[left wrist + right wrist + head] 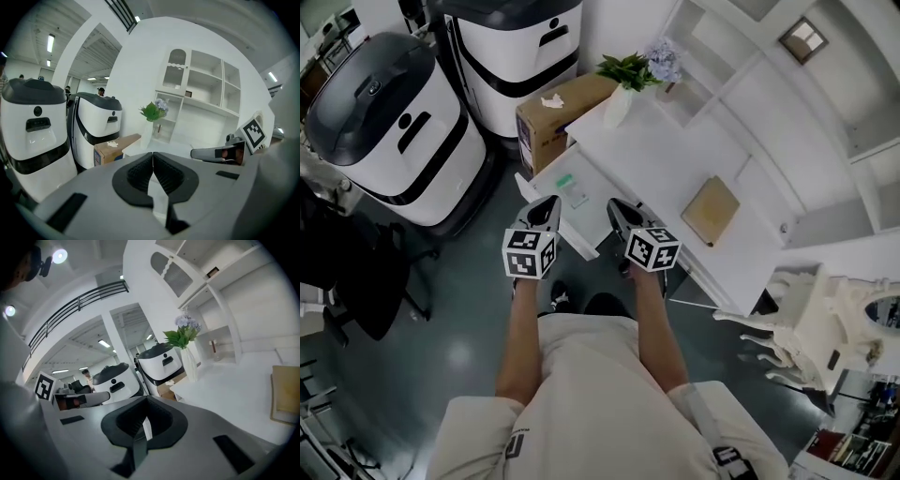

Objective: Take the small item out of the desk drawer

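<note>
The white desk's drawer [542, 175] stands pulled out. A small green item [565, 180] lies in it, with a pale flat piece [579, 199] beside it. Both grippers hover side by side just above the drawer's near end, touching nothing. My left gripper [549, 204] is shut, its black pads [140, 171] meeting with nothing between them. My right gripper [617, 208] is shut too and empty, as its own view shows [145, 403]. Each gripper view shows the other gripper off to its side [220, 153] [77, 399]. Neither of those views shows the drawer.
On the desk [666, 159] stand a vase of flowers [623, 94] and a tan flat pad [711, 210]. A cardboard box [558, 111] and two big white-and-black machines [394, 131] [516, 56] stand beyond the drawer. A black chair [356, 272] is at the left.
</note>
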`<state>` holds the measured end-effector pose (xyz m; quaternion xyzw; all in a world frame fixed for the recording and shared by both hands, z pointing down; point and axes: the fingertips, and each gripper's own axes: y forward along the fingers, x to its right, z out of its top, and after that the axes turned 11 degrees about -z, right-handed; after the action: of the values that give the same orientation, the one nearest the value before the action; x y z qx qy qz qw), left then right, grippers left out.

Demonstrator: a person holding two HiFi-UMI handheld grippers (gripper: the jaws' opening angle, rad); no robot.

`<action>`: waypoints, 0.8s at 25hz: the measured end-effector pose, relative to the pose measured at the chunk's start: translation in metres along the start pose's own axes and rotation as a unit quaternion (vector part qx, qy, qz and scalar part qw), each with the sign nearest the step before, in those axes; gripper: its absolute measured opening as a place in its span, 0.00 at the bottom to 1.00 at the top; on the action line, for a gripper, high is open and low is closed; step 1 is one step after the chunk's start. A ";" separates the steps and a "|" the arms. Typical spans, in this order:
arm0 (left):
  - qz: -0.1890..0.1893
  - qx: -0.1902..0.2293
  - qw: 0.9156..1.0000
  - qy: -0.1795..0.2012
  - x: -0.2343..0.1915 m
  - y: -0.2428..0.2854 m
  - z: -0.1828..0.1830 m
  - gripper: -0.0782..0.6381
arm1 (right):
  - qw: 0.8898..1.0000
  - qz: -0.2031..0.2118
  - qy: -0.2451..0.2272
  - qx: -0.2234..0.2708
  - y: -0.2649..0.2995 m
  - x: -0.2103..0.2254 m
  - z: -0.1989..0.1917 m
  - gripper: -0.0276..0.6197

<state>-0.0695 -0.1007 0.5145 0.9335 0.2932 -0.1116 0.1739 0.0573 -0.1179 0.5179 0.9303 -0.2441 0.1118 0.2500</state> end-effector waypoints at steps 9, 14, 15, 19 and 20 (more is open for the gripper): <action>-0.017 0.004 1.000 -0.013 -0.010 0.024 0.001 0.13 | 0.999 -0.031 0.024 -0.001 0.009 0.033 0.006 0.08; -0.012 -0.014 1.000 -0.005 -0.020 0.043 -0.005 0.13 | 0.999 -0.035 0.002 -0.025 0.031 0.043 -0.001 0.08; -0.011 -0.018 1.000 -0.007 -0.022 0.047 -0.006 0.13 | 0.999 -0.037 -0.002 -0.032 0.036 0.044 -0.003 0.08; -0.004 -0.029 0.999 -0.019 -0.031 0.060 -0.012 0.13 | 0.997 -0.039 -0.023 -0.062 0.058 0.047 -0.013 0.08; -0.003 -0.034 0.999 -0.024 -0.033 0.064 -0.015 0.13 | 0.997 -0.036 -0.023 -0.068 0.066 0.048 -0.015 0.08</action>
<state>-0.0567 -0.1611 0.5555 0.9232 0.2952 -0.1245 0.2121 0.0638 -0.1790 0.5739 0.9216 -0.2229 0.0646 0.3112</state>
